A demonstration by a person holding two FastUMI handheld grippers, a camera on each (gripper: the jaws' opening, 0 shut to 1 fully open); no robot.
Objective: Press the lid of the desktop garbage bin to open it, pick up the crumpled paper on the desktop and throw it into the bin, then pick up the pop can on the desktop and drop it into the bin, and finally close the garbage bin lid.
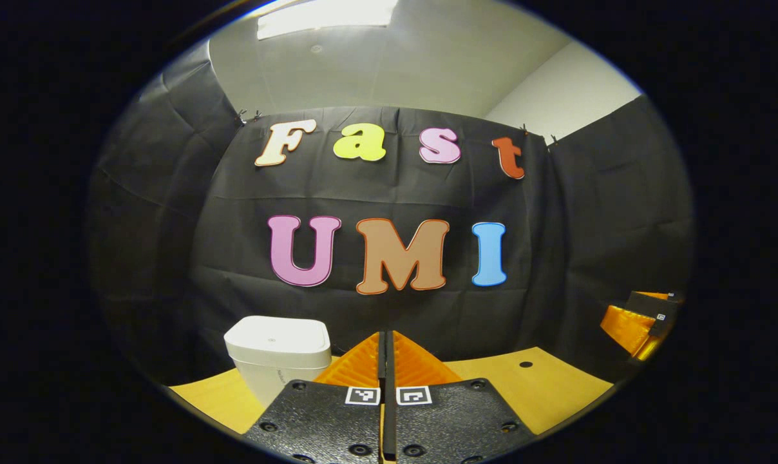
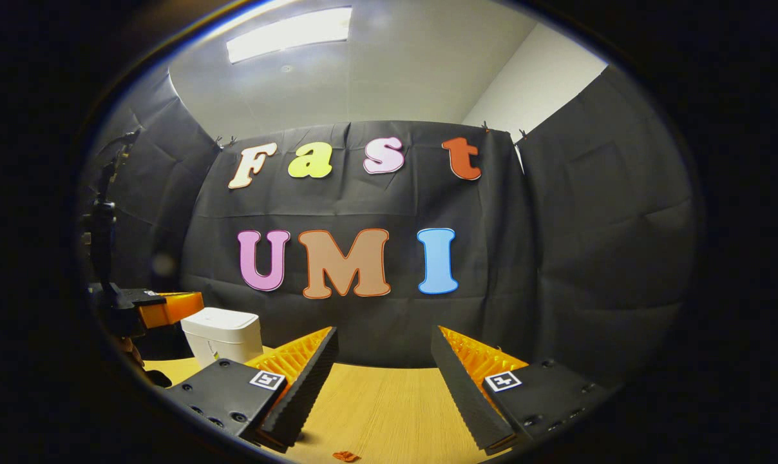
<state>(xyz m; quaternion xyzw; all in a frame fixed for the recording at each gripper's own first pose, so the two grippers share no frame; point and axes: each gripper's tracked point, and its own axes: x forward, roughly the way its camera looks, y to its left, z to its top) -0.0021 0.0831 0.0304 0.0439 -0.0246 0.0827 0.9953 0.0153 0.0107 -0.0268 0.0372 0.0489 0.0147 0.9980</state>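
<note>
Left tongs closed, empty, just right of the bin, lid down. Right tongs wide open, empty, over the bench right of the bin.

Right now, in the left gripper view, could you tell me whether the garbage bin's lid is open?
No, the garbage bin stands on the table with its lid lying flat and closed on top.

I see a bin of smooth, matt white plastic. The surface beneath looks like pale wood grain, and the wall is creased matt cloth.
</note>
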